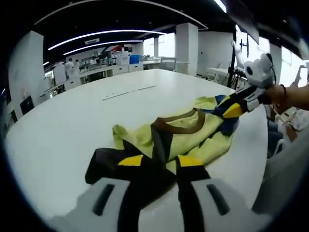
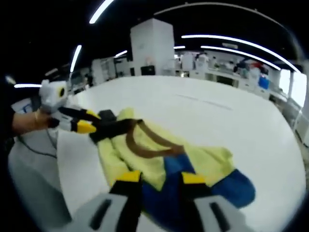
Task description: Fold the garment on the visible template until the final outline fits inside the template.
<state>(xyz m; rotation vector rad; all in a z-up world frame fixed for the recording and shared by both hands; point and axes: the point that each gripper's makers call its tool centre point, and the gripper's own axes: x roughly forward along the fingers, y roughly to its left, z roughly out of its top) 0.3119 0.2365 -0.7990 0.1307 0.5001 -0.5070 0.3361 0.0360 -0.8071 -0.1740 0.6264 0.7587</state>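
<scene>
The yellow shirt (image 1: 193, 135) lies crumpled on the white table (image 1: 72, 125), with the left gripper (image 1: 161, 162) pinching its black sleeve (image 1: 108, 166) and the right gripper (image 2: 158, 179) pinching its blue sleeve (image 2: 227, 186).

A broad white desk (image 1: 72, 121) takes up the middle of an open, lab-like hall. Long curved light strips (image 1: 106, 35) run across a dark ceiling. A thick white pillar (image 1: 188, 48) stands beyond the desk's far edge, with bright windows (image 1: 166, 46) beside it. White counters (image 1: 104, 70) crowded with equipment line the far side, and a few people stand there, too small to make out.
</scene>
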